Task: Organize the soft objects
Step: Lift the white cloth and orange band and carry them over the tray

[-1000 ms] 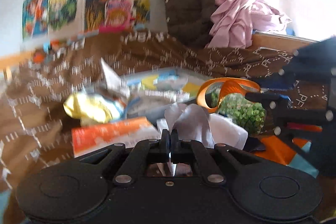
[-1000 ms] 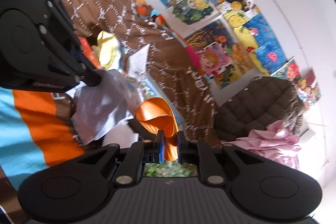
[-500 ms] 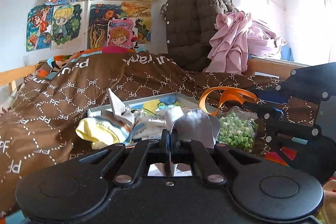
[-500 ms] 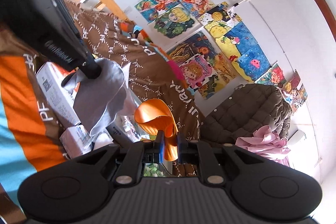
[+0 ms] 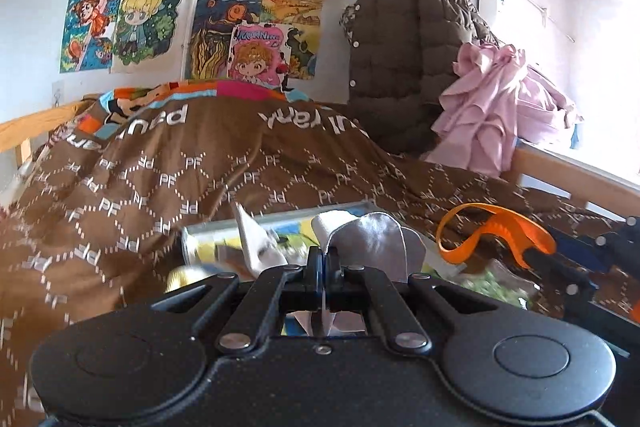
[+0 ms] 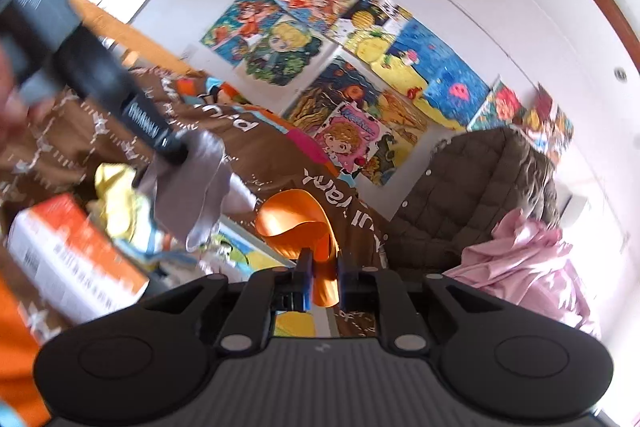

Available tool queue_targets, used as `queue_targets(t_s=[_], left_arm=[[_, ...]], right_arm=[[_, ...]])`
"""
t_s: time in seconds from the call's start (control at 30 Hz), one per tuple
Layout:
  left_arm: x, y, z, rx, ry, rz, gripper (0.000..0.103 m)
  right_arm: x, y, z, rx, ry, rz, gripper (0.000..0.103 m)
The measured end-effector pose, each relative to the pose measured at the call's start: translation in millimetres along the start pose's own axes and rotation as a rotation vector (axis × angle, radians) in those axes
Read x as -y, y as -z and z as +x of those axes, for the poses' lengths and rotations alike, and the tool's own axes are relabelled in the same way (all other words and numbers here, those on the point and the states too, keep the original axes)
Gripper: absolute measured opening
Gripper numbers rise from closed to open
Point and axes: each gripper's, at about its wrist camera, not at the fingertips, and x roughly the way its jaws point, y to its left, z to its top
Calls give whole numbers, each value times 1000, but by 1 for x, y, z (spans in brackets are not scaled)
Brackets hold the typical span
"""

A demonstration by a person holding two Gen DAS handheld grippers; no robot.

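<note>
The left gripper (image 5: 322,259) is pinching a thin grey sheet (image 5: 376,243), jaws pressed tight together on its edge, the sheet fanning out toward one o'clock. The right gripper (image 6: 322,269) is clamping an orange ribbon (image 6: 298,223), whose loop is curling up toward eleven o'clock. Both pieces are hanging over the cluttered brown bedspread (image 5: 160,179), with a tray (image 5: 280,223) just beyond the left jaws at twelve. The risk, as I'm reading it: the sheet is being held only by a sliver, so a quick swing could be tearing it or letting it slide free. The ribbon's loose loop could be snagging the other gripper, close at ten o'clock in the right view.
</note>
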Motion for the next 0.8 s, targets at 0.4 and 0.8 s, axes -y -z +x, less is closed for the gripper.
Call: queue_targets(t_s=[0.4,0.8], left_arm=[[-37,4,83,42,-20,1,0],[-68,8,118,-60,43,-47,0]], right_arm=[[5,-3,91,-54,-32,212,13],[-9,8,124,-184,-132,236,13]])
